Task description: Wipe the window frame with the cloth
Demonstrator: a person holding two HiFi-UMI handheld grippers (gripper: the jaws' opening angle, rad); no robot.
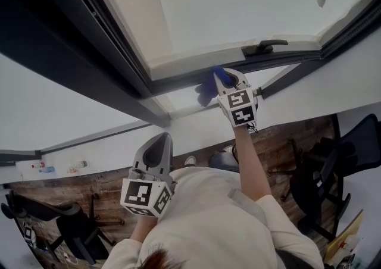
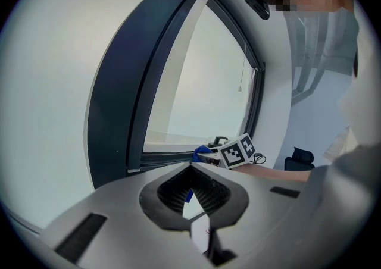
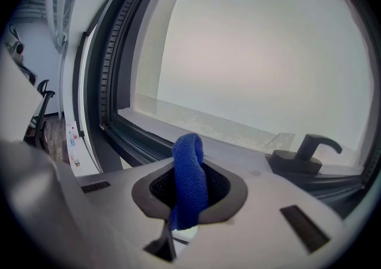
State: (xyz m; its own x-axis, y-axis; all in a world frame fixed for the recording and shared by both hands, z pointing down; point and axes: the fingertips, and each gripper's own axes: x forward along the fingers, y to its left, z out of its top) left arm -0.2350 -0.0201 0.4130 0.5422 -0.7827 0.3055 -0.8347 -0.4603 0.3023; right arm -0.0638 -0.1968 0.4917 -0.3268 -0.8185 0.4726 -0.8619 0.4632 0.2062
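The right hand-held gripper [image 1: 221,78] is raised to the bottom of a large window, and its jaws are closed on a blue cloth [image 1: 208,87] (a folded loop of it stands up between the jaws in the right gripper view [image 3: 189,174], where the gripper [image 3: 189,197] fills the lower part of the picture). Seen from the head view, the cloth lies over the lower rail of the dark window frame [image 1: 178,81], left of the black window handle [image 1: 264,46]; no view shows for certain whether the cloth presses on the rail. In the right gripper view the frame [image 3: 136,138] runs just beyond the cloth, and the handle [image 3: 305,153] sits to the right on the same rail. The bare forearm [image 1: 253,163] behind this gripper reaches up from a pale sleeve. The left hand-held gripper [image 1: 161,143] is held lower and nearer the person's body, well apart from the window, pointing toward it. Its own view shows the jaws [image 2: 193,193] drawn close, with only a narrow slit between them and nothing gripped. That view also looks across to the marker cube of the right gripper and the cloth [image 2: 201,153] at the foot of the frame [image 2: 119,101]. Below the window is a white wall, then a wooden floor [image 1: 280,143]. A dark office chair [image 1: 348,149] stands at the right.
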